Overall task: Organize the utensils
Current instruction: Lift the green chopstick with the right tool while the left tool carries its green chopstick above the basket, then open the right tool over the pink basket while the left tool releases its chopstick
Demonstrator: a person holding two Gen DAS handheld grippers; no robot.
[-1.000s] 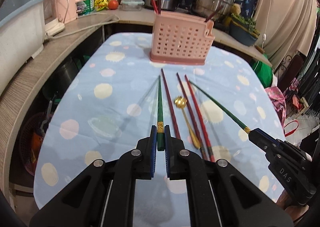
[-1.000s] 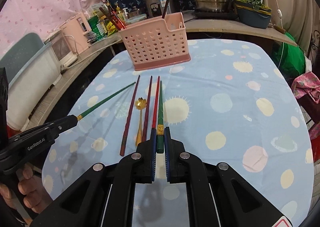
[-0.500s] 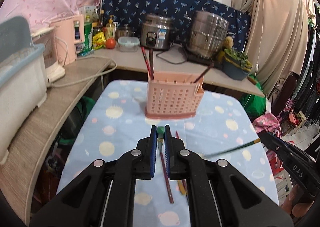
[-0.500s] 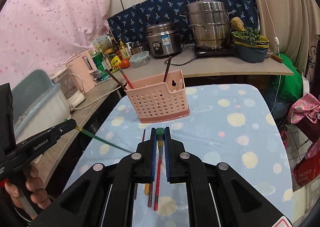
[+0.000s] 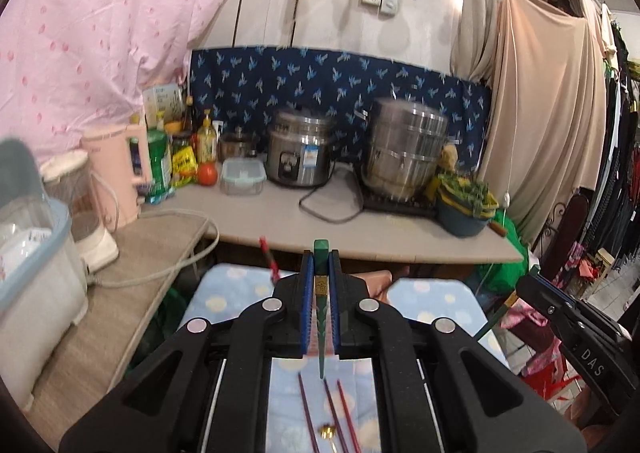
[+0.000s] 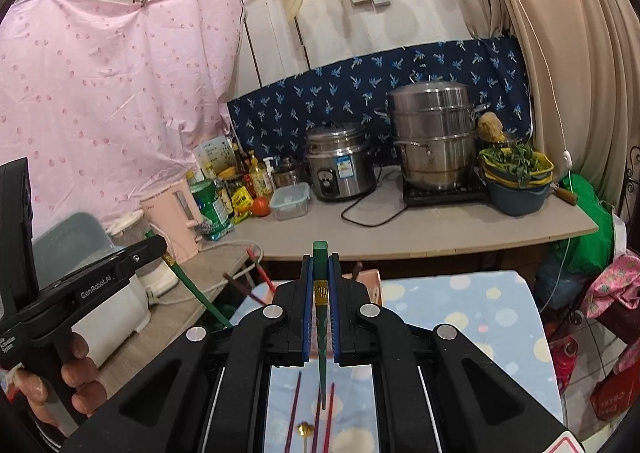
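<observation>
My left gripper [image 5: 321, 259] is shut on a green chopstick [image 5: 321, 337], thick end up and thin tip hanging down between the fingers. My right gripper [image 6: 321, 263] is shut the same way on a second green chopstick [image 6: 322, 353]. Each view shows the other gripper at its side: the right gripper [image 5: 526, 285] and the left gripper [image 6: 158, 247], each with its chopstick slanting down. The pink slotted basket [image 6: 370, 279] is mostly hidden behind my fingers; a red chopstick [image 5: 267, 255] sticks out of it. Below on the table lie dark red chopsticks [image 5: 306, 407] and a gold spoon [image 5: 327, 431].
The table has a blue spotted cloth [image 6: 480, 317]. Behind it a counter [image 5: 360, 229] carries a rice cooker [image 5: 300, 157], a steel steamer pot [image 5: 408, 153], a pink kettle [image 5: 116, 173], bottles and a basin of greens [image 5: 464, 209]. A lidded plastic box [image 5: 32, 265] stands left.
Both grippers have risen high above the table and tipped upward, each carrying its green chopstick. The chopsticks swung from lying forward to hanging tip-down. The basket slid behind the fingers.
</observation>
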